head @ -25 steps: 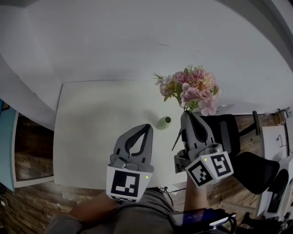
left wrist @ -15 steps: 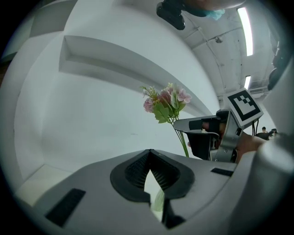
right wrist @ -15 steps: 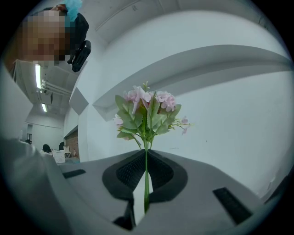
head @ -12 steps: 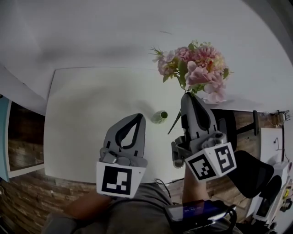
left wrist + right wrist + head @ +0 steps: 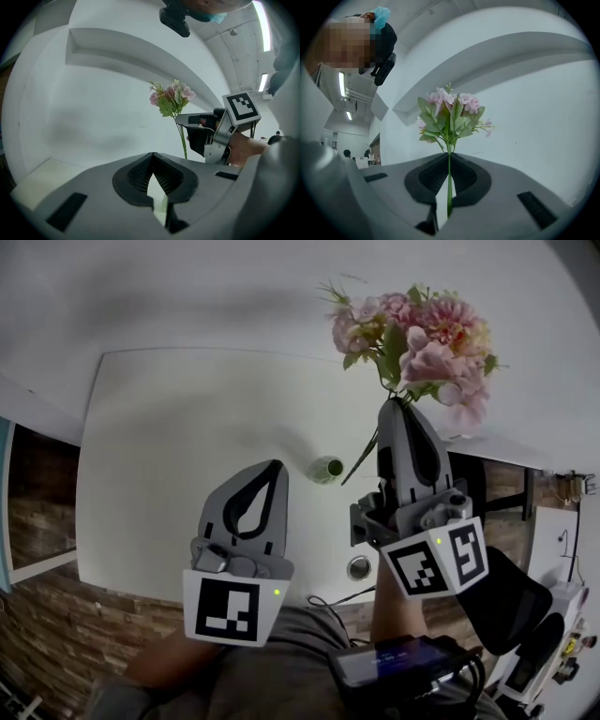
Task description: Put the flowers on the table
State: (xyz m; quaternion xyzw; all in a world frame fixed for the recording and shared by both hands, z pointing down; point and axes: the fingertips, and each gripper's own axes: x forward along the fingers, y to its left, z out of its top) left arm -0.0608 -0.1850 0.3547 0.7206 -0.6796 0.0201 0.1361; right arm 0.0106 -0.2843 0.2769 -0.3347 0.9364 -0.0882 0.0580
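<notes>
The left gripper [image 5: 275, 465] hangs over the white counter [image 5: 159, 427], jaws pressed together on nothing. Right of it stands a small green vase [image 5: 325, 469], and the right gripper [image 5: 392, 402] pinches the stem of the pink flowers [image 5: 422, 329], upright in the air above the counter's far right edge. I judge the flowers lifted but not yet set down; a white wall [image 5: 187, 296] rises behind, with wood floor [image 5: 42, 493] at left.

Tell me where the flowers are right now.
Upper right in the head view: the flowers, stem pinched in the right tongs, held above the white table, right of and beyond the small green vase.
</notes>
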